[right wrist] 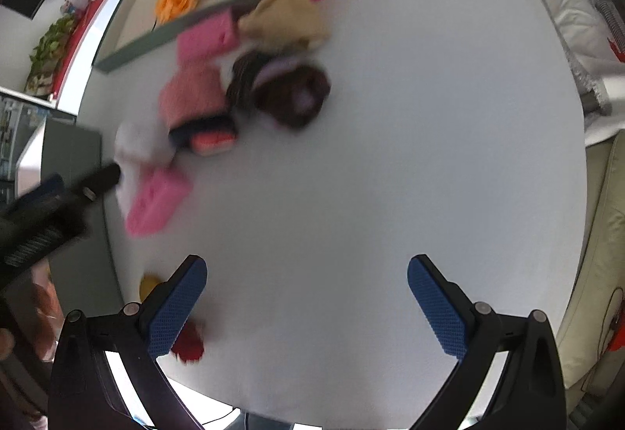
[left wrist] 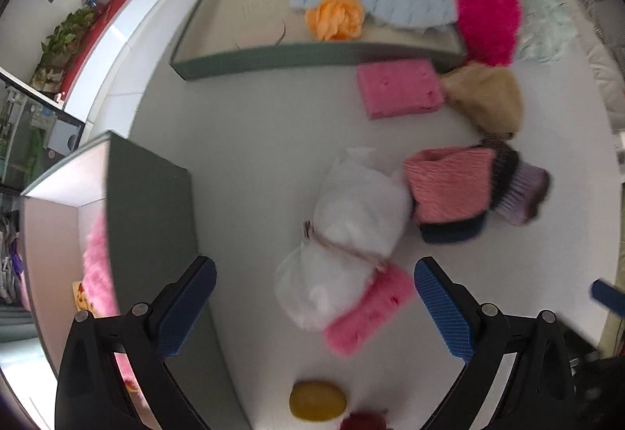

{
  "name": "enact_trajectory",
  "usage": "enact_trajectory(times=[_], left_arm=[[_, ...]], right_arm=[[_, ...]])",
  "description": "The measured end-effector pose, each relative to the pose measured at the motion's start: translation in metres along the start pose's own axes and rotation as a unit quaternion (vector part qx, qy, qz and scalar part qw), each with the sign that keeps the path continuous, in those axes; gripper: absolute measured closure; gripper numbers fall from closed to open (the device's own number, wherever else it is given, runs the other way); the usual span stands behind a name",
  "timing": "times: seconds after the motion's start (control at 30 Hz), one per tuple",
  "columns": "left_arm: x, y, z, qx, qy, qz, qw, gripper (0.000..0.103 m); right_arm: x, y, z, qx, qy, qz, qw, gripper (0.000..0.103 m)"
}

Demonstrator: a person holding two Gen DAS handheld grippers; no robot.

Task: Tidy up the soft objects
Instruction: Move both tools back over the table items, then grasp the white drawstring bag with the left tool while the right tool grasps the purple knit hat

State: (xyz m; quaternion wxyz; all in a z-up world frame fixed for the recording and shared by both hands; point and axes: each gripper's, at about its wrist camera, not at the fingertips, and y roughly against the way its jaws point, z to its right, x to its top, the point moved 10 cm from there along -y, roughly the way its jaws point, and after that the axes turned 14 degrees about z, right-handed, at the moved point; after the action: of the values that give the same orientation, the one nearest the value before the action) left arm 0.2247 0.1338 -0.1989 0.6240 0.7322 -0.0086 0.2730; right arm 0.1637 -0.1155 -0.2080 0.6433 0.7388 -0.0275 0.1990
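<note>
Readable text: you have none in either view.
Tray (left wrist: 203, 39) floor marks: too blurred to read.

Matt smooth white table (right wrist: 371, 156); fluffy white plush (left wrist: 351, 234); ribbed knit pink cloth (left wrist: 449, 180); textured blue gripper pads (left wrist: 187, 309).

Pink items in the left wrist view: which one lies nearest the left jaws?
The fluffy pink piece tucked against the white fluffy bundle, just ahead of the open left gripper. The pink sponge block lies far off, beside the green tray.
</note>
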Motion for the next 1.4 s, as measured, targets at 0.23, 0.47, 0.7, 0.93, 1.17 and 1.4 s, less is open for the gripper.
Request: enact_trajectory(times=[0.23, 0.47, 0.7, 0.93, 1.17, 1.4], left_arm=[[-0.004, -0.029, 0.002, 0.005, -0.009, -0.024, 0.9997, 0.001], [-0.006, -0.048, 0.006, 0.012, -0.007, -0.035, 0.9993, 0.001], [-0.006, -0.058, 0.014, -0.004, 0.0, -0.03, 0.9996, 0.001], [-0.008, -0.063, 0.016, -0.026, 0.037, -0.054, 0.9975, 0.0], [-0.002, -0.058, 0.026, -0.03, 0.018, -0.044, 0.9984, 0.016], [0.001, -0.038, 0.04, -0.038, -0.013, -0.018, 0.999, 0.05]], right_arm=[[0.057, -0.019, 0.001, 0.005, -0.003, 0.013, 1.0, 0.0], [0.081, -0.058, -0.003, 0.013, -0.034, 0.005, 0.999, 0.0], [0.086, -0.093, -0.006, 0.029, -0.058, -0.013, 0.998, 0.002], [0.087, -0.105, -0.032, 0.057, -0.033, -0.017, 0.998, 0.033], [0.079, -0.098, -0.04, 0.073, -0.033, -0.031, 0.996, 0.052], [0.037, -0.075, -0.014, 0.066, -0.052, -0.042, 0.996, 0.052]])
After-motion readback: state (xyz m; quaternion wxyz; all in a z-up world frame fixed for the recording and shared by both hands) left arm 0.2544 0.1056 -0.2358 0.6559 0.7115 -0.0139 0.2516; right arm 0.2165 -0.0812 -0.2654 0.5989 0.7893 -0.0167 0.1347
